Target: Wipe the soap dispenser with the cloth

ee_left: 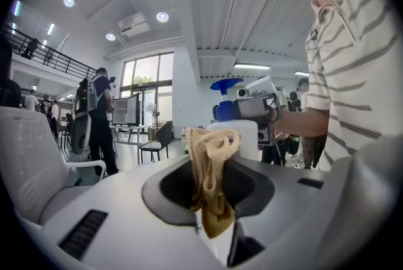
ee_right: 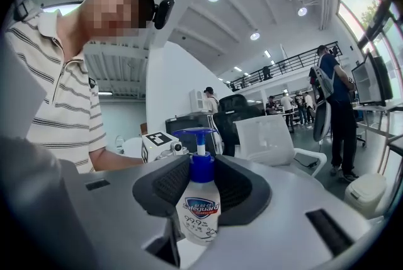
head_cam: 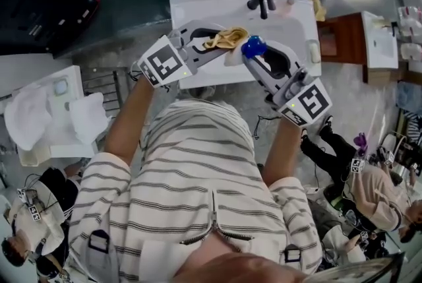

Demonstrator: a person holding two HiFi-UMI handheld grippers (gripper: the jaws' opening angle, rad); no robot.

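Wiping step: judged best done with the right gripper (head_cam: 256, 56), jaws clamped on the soap dispenser (ee_right: 200, 206), held steady while the left gripper (head_cam: 221, 44), jaws clamped on the cloth (ee_left: 211, 174), rubbed round the bottle. Dispenser, held aloft before the person: white bottle, printed label, blue pump. Cloth: tan, bunched, just beside it.

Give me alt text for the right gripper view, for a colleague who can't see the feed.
The right gripper holds an upright white soap dispenser with a blue pump between its jaws. Behind it at left is a person in a striped shirt; a white chair sits at right.
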